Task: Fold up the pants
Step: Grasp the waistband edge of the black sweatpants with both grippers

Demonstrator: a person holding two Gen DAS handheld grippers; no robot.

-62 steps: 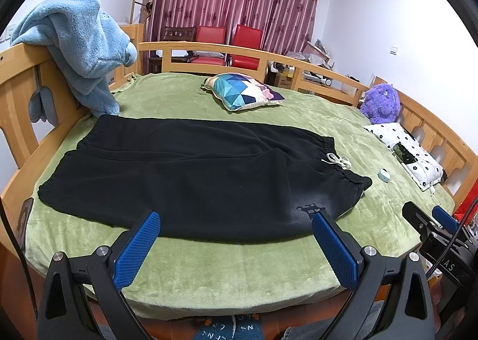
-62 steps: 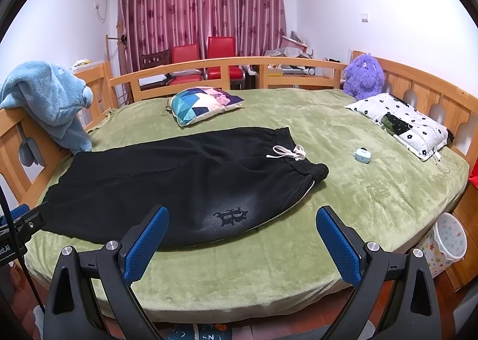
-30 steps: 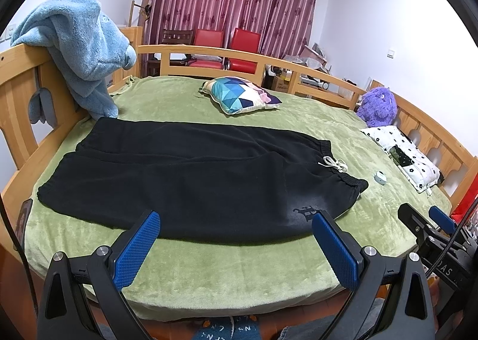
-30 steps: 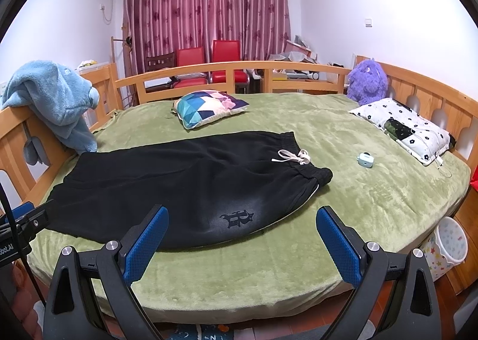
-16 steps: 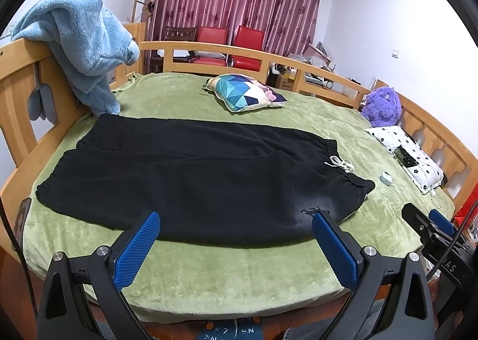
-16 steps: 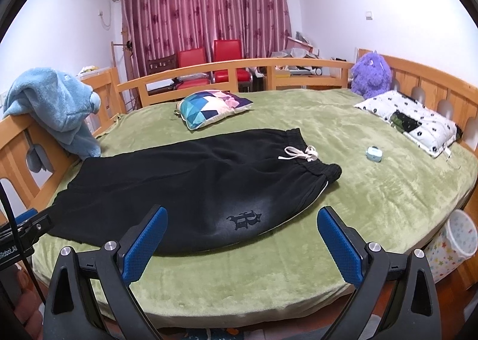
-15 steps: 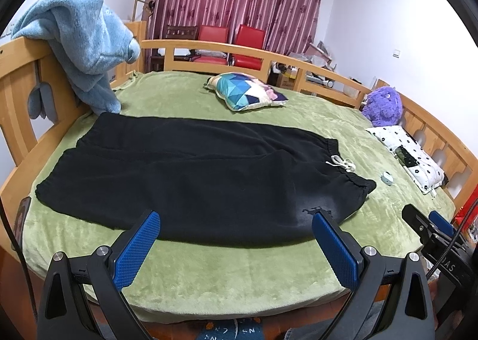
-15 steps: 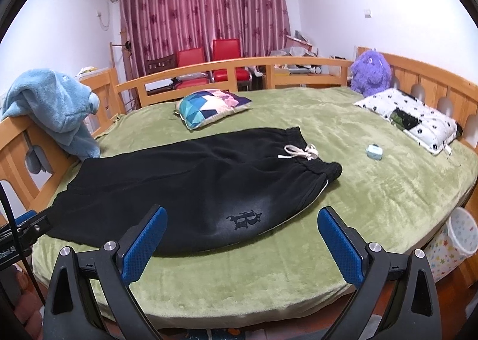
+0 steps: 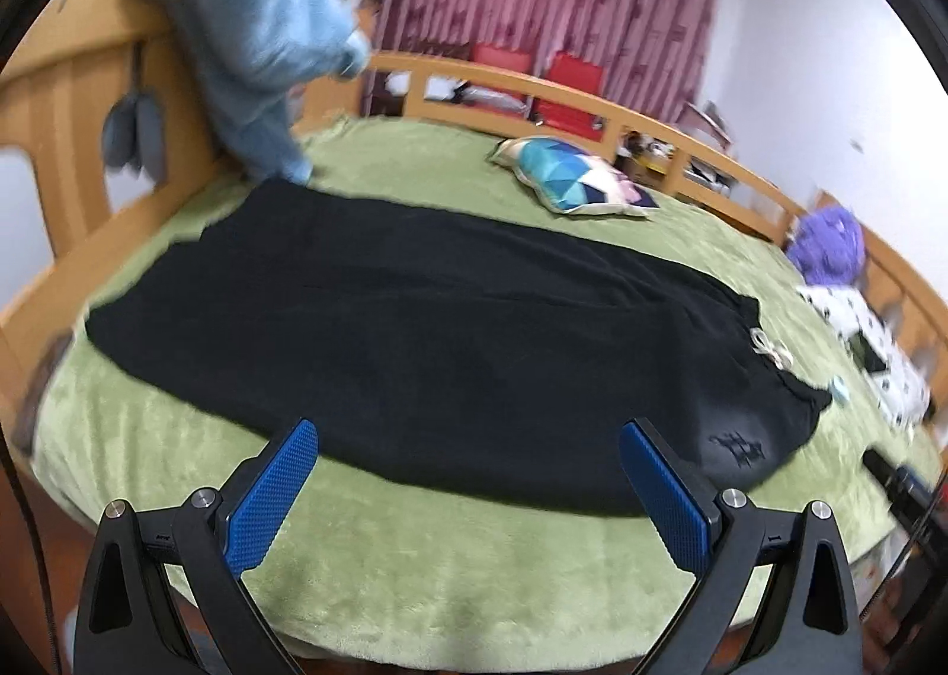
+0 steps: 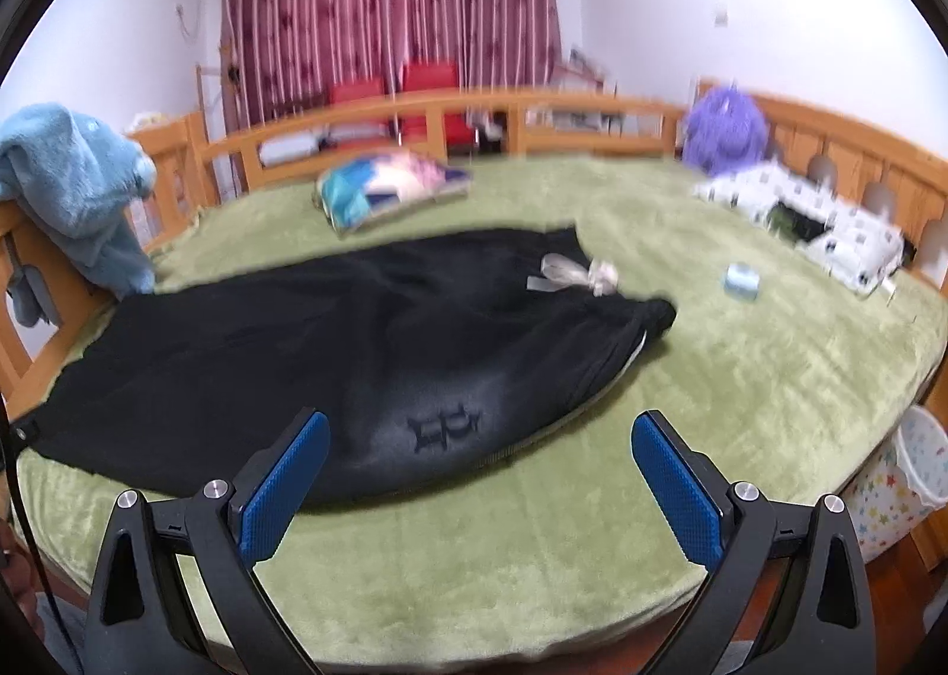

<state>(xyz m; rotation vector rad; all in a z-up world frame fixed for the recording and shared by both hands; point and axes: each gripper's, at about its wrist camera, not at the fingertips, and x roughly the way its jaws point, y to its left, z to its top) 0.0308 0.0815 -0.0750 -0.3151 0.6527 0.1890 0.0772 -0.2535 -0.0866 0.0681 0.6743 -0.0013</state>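
Approach step — our left claw point(image 9: 468, 473) and right claw point(image 10: 480, 467) gape empty over flat pants point(image 9: 415, 331); next we grab the near edge.

Left wrist view, motion-blurred. Black pants point(image 9: 426, 343) lie flat and lengthwise on a green blanket point(image 9: 474, 568), waistband and white drawstring point(image 9: 770, 348) to the right. The left gripper point(image 9: 468, 488) is above the near blanket edge, blue pads point(image 9: 269, 494) spread wide, nothing between them. A light-blue garment point(image 9: 255, 41) hangs over the wooden bed rail point(image 9: 71, 100) at left. A patterned cushion point(image 9: 572, 184) lies beyond the pants.
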